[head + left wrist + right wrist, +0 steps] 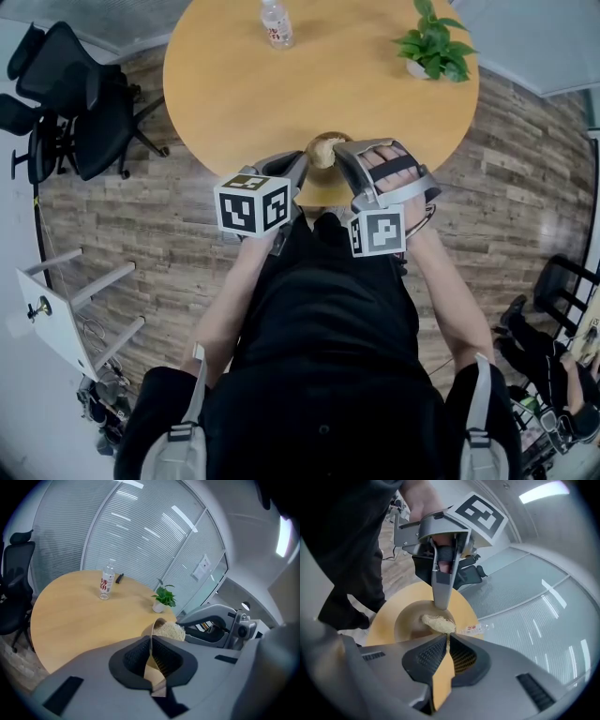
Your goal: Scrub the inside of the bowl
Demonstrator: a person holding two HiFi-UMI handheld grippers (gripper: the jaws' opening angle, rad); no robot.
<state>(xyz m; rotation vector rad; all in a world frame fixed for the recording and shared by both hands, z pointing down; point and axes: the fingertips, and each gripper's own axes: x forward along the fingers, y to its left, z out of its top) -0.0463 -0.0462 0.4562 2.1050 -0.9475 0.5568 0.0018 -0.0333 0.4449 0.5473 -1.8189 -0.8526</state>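
The head view looks down on a round wooden table [262,94] with a water bottle [276,23] at its far side and a potted plant [433,42] far right. Black office chairs [66,103] stand off to the left. At the near edge the two marker cubes crowd together and cover most of the work, so only a pale scrap shows between the tools.

The right gripper view fills that in. The wooden bowl [405,620] faces the camera with its inside open, and a pale fibrous scrubber [438,623] lies against the inner wall. The right gripper [446,639] has its jaws pressed nearly together, pinching the near end of that scrubber. The left gripper [440,603] reaches in from the far side and bites the bowl's rim.

The left gripper view shows the bowl edge-on, its thin wall clamped between the jaws. The scrubber bulges just beyond, and the right gripper is close on the right. Only this view shows a small dark object [119,578] beside the bottle.
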